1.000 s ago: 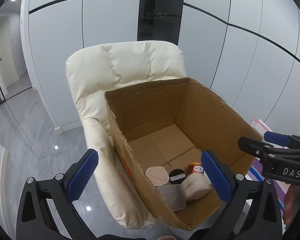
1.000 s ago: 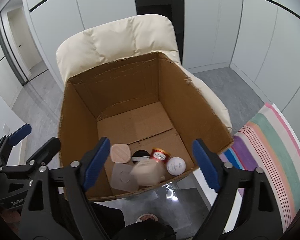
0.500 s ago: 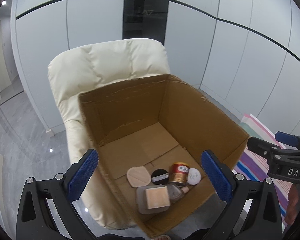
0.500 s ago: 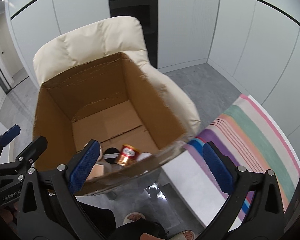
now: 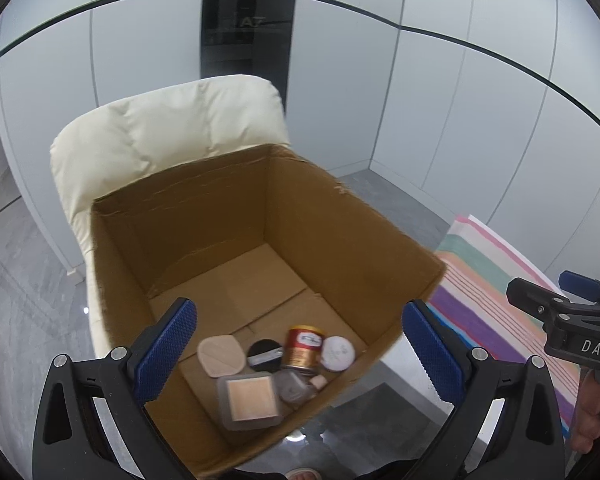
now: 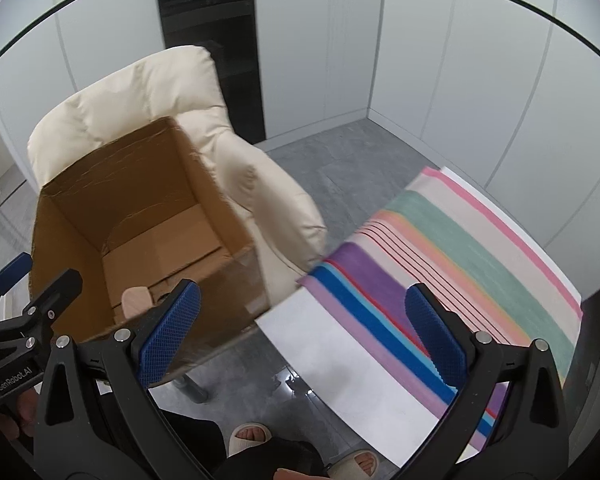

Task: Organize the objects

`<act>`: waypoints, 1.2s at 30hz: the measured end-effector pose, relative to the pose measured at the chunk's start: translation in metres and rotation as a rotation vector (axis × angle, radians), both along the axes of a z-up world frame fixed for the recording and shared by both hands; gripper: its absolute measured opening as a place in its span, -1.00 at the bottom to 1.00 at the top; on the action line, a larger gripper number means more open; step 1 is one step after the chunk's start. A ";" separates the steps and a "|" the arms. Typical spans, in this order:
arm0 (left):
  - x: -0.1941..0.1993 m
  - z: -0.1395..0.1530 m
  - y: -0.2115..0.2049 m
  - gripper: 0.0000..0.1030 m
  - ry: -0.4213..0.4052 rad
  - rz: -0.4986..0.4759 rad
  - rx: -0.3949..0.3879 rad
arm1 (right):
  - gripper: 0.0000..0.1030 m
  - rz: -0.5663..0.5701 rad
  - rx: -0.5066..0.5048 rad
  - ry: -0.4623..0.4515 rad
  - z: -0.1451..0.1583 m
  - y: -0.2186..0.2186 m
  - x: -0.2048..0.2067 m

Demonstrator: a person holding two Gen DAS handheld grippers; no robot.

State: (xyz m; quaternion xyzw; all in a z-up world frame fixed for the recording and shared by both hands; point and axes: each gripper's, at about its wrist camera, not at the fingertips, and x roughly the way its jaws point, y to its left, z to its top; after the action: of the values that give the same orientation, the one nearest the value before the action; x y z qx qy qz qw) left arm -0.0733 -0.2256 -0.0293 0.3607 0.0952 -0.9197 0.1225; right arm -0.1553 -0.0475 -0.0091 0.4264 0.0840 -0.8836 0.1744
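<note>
The cardboard box [image 5: 228, 248] sits open-topped on the seat of a cream armchair [image 5: 160, 128], its back wall against the chair's backrest. The far two-thirds of the box floor is bare; the contents are bunched against the near wall. They are a beige powder puff [image 5: 221, 356], a black round compact [image 5: 265, 355], a red and gold tin [image 5: 304, 347], a white round container [image 5: 338, 353], a square grey compact [image 5: 249, 399] and a small grey bottle [image 5: 296, 386]. The tin stands upright between the black compact and the white container, touching or nearly touching both.

The left gripper [image 5: 300, 354] hangs above the near rim of the box with its jaws spread wide and nothing between them. The right gripper [image 6: 300, 334] is beyond the box's right edge, over a striped cloth [image 6: 460, 240] on a white surface; its jaws are also spread wide and empty. Grey floor separates the armchair's arm from the cloth's near corner.
</note>
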 end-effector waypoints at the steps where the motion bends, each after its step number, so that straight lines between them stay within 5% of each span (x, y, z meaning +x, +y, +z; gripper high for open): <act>1: -0.001 0.000 0.004 1.00 0.000 -0.008 0.001 | 1.00 -0.011 -0.002 0.000 0.000 0.007 0.000; 17: -0.008 0.005 0.095 1.00 -0.053 -0.129 0.027 | 1.00 -0.137 0.009 0.003 0.011 0.109 0.018; 36: 0.065 0.028 0.160 1.00 -0.124 -0.214 -0.051 | 1.00 -0.268 -0.043 -0.001 0.033 0.214 0.130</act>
State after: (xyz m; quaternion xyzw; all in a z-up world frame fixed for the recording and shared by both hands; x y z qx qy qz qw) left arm -0.0087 -0.0659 -0.0014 0.4217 0.0250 -0.9056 0.0386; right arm -0.0251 0.1666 0.0237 0.4306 0.0074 -0.9003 0.0639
